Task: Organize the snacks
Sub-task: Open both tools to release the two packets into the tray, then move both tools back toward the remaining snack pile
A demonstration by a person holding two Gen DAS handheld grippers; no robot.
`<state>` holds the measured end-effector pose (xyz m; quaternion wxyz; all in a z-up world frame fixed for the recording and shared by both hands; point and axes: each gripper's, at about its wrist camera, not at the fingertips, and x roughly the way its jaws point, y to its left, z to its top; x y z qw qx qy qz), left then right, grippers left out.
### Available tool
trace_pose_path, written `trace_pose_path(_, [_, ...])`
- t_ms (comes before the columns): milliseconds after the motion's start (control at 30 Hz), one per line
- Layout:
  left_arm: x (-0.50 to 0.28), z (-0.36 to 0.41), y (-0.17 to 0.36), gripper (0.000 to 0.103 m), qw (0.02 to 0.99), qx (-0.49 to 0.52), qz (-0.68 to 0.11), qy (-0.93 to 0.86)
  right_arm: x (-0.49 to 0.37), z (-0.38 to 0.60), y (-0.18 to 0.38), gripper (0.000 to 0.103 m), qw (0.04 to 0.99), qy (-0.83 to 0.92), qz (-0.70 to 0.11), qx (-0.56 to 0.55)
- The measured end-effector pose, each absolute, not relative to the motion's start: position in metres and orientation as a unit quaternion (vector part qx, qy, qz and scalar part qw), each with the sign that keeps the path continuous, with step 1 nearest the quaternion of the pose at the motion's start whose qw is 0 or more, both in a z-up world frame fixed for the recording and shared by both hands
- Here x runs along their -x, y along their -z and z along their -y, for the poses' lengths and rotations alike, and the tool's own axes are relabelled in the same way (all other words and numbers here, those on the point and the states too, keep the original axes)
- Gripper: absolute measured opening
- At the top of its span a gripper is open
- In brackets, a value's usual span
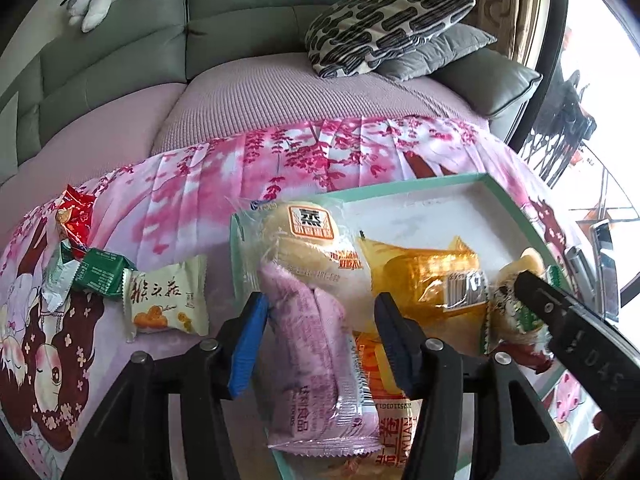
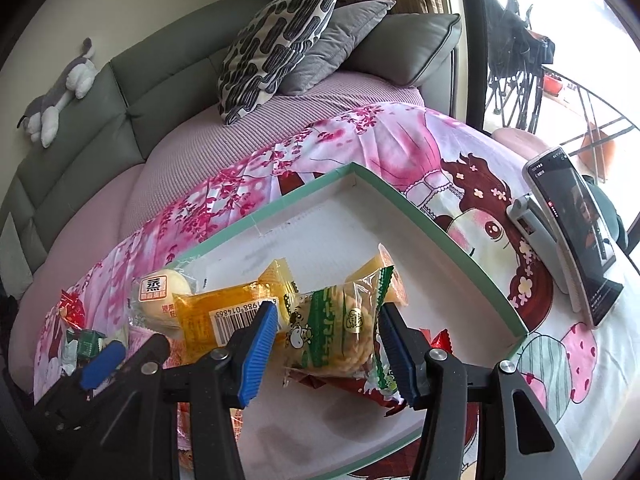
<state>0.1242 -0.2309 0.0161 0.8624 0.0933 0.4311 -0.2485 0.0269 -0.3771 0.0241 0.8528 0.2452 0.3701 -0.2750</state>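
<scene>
Left tongs (image 1: 322, 314) spread wide around a purple snack packet (image 1: 320, 364) at the near-left edge of the teal-rimmed tray (image 2: 452, 240). Right tongs (image 2: 328, 320), also wide, straddle a green-striped snack bag (image 2: 340, 328) inside the tray.

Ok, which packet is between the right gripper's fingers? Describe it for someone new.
Find the white tray with the teal rim on the pink cloth. Near its front, the right gripper straddles a clear packet of twisted golden snacks; unlike the orange packet beside it, it has green edging and a cartoon cow.
</scene>
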Motion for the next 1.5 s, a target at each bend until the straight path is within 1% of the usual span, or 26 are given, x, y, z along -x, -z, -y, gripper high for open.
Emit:
trace_pose_path(67, [-0.123, 0.228, -0.021, 0.064, 0.865, -0.092, -0.428, 0.247, -0.027, 0.377, -0.025, 0.057, 0.853, 0.274, -0.370, -0.244])
trace_pose_path(133, [-0.123, 0.226, -0.026, 0.066, 0.867, -0.092, -0.424, 0.244, -0.028, 0.376, -0.025, 0.058, 0.853, 0.273, -0.373, -0.242])
trace_pose_path(200, [-0.124, 0.222, -0.030, 0.067, 0.870, -0.088, -0.423, 0.238, -0.029, 0.375, -0.024, 0.061, 0.853, 0.272, -0.376, -0.239])
trace_pose_path(267, [-0.127, 0.214, -0.033, 0.071, 0.875, -0.078, -0.425, 0.220, -0.030, 0.374, -0.023, 0.062, 0.853, 0.271, -0.380, -0.235])
trace_pose_path(367, [-0.132, 0.201, -0.036, 0.076, 0.883, -0.066, -0.423, 0.193, -0.033, 0.370, -0.023, 0.071, 0.853, 0.270, -0.385, -0.226])
trace_pose_path(467, [-0.139, 0.185, -0.037, 0.080, 0.892, -0.053, -0.420, 0.161, -0.037, 0.365, -0.023, 0.073, 0.855, 0.266, -0.390, -0.214])
trace_pose_path(500, [-0.141, 0.181, -0.036, 0.082, 0.893, -0.050, -0.420, 0.153, -0.039, 0.363, -0.024, 0.076, 0.856, 0.267, -0.392, -0.206])
trace_pose_path(567, [-0.145, 0.172, -0.034, 0.088, 0.897, -0.043, -0.421, 0.130, -0.041, 0.360, -0.024, 0.084, 0.858, 0.263, -0.394, -0.199])
trace_pose_path(700, [-0.153, 0.155, -0.028, 0.090, 0.900, -0.042, -0.423, 0.093, -0.044, 0.354, -0.024, 0.084, 0.861, 0.258, -0.396, -0.188])
trace_pose_path(767, [-0.155, 0.148, -0.026, 0.094, 0.902, -0.041, -0.422, 0.078, -0.046, 0.351, -0.024, 0.086, 0.863, 0.257, -0.397, -0.180])
trace_pose_path(867, [-0.157, 0.138, -0.027, 0.095, 0.907, -0.034, -0.416, 0.062, -0.047, 0.349, -0.023, 0.102, 0.865, 0.248, -0.397, -0.183])
trace_pose_path(900, [-0.157, 0.135, -0.027, 0.095, 0.908, -0.032, -0.414, 0.058, -0.048, 0.348, -0.024, 0.103, 0.865, 0.245, -0.397, -0.185])
trace_pose_path(933, [-0.158, 0.132, -0.027, 0.096, 0.909, -0.030, -0.412, 0.054, -0.049, 0.346, -0.024, 0.103, 0.866, 0.243, -0.396, -0.184])
trace_pose_path(967, [-0.159, 0.129, -0.027, 0.102, 0.910, -0.028, -0.411, 0.050, -0.050, 0.345, -0.024, 0.103, 0.867, 0.244, -0.396, -0.181])
trace_pose_path(1000, [-0.159, 0.127, -0.028, 0.103, 0.910, -0.027, -0.410, 0.047, -0.051, 0.343, -0.024, 0.103, 0.868, 0.245, -0.395, -0.176])
trace_pose_path(1367, [-0.165, 0.098, -0.029, 0.103, 0.914, -0.006, -0.404, 0.016, -0.057, 0.329, -0.027, 0.103, 0.871, 0.247, -0.397, -0.148])
trace_pose_path(1500, [-0.168, 0.086, -0.031, 0.103, 0.915, 0.003, -0.402, 0.010, -0.055, 0.324, -0.036, 0.103, 0.879, 0.239, -0.380, -0.158])
